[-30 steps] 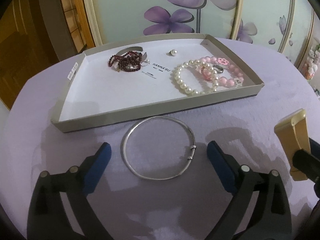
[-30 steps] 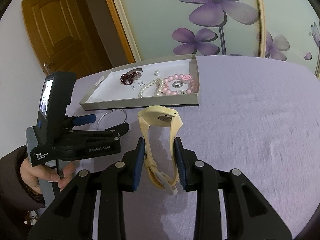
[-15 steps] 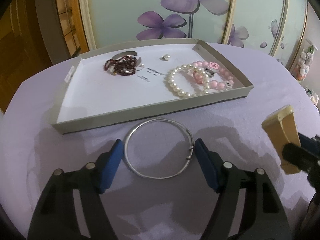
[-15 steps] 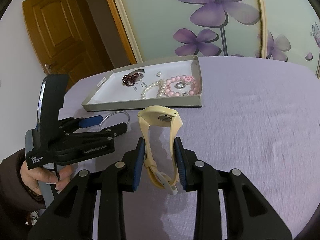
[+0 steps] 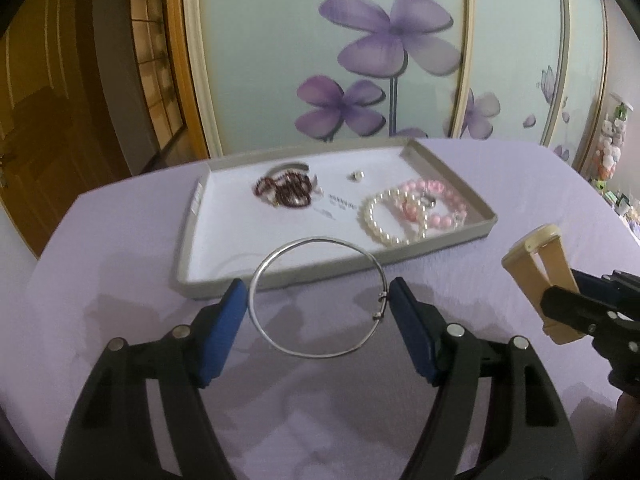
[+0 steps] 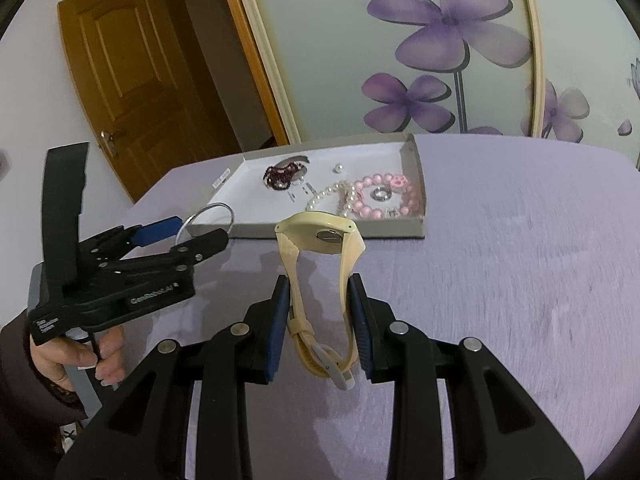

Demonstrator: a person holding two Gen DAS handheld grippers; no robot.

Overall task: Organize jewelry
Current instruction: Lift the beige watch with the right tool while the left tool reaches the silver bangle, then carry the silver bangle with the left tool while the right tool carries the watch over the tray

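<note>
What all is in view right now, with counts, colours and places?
tray: one, grey with white floor, on the cloth
cloth: one, lilac, covers the surface
pearl bracelet: one, white, tray's right part
pink bead bracelet: one, pink, beside the pearls
ring: one, silver, inside the pink beads
dark bead bracelet: one, dark red, tray's far part
small stud: one, pale, tray's far side
bangle: one, silver, gripped in left claw
watch: one, cream, gripped in right claw
hand: one, holds the left claw's handle
</note>
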